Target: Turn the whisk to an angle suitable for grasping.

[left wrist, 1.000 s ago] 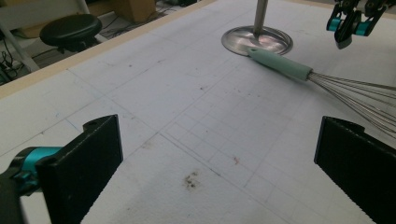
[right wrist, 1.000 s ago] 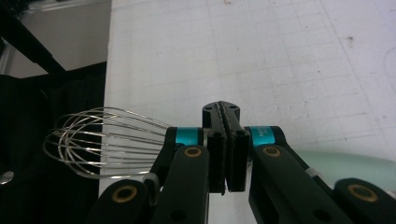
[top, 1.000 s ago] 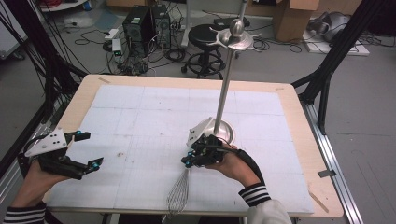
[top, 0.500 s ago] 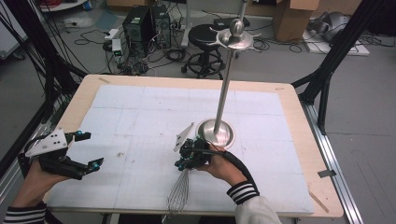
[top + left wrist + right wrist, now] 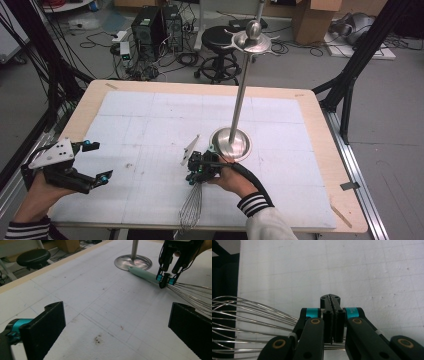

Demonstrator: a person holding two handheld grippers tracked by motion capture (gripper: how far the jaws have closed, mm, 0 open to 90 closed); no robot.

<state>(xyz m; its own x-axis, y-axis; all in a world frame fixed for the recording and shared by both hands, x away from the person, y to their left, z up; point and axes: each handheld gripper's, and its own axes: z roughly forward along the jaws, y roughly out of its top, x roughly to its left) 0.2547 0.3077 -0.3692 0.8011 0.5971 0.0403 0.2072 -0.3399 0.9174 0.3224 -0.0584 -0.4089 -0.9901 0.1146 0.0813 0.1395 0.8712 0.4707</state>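
The whisk lies flat on the white mat at the near edge, its long axis running from the wire balloon nearest the person to the smooth mint-green handle toward the steel stand's round base. The right gripper, jaws pressed together, stands over the handle's wire end. The left gripper hangs spread wide, well apart.

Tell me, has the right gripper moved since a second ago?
Yes. In the high view the right gripper has shifted left, away from the metal stand's round base, and now sits lower, at the whisk.
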